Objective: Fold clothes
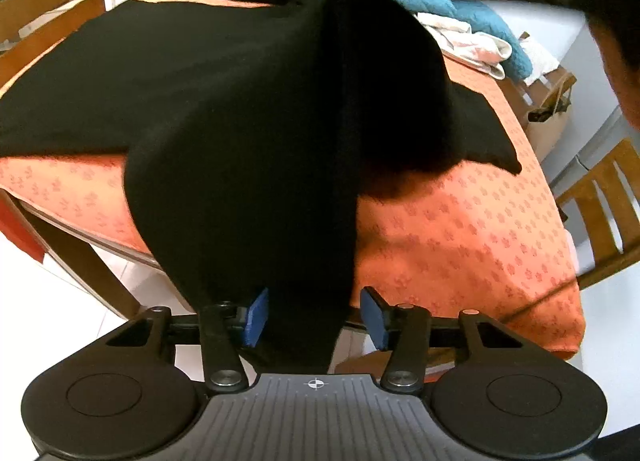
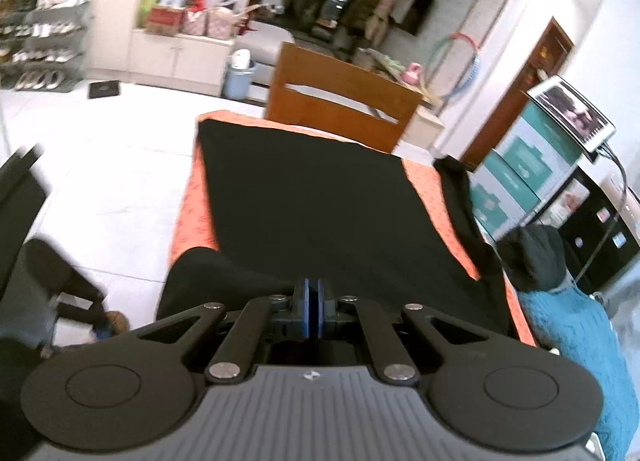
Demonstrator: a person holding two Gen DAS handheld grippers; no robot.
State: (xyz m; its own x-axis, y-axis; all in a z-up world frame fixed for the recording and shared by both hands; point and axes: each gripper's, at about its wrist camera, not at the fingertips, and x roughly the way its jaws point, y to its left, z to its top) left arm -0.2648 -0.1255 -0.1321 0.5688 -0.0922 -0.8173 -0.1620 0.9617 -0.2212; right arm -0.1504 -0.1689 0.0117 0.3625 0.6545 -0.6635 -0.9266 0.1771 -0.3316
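A large black garment (image 1: 192,73) lies spread on a table with an orange patterned cloth (image 1: 472,229). One part of it is lifted into a peak at the top centre, and a hanging fold drops between the blue pads of my left gripper (image 1: 316,317), whose jaws stand apart around the fabric. In the right wrist view the same garment (image 2: 320,213) stretches flat over the table. My right gripper (image 2: 311,309) has its blue pads pressed together at the garment's near edge, pinching the cloth.
A blue knitted item (image 1: 480,21) and white clothes (image 1: 472,45) lie at the table's far right; the blue item also shows in the right wrist view (image 2: 576,333). Wooden chairs (image 2: 340,101) stand around the table. Boxes and a tablet (image 2: 572,113) are at the right.
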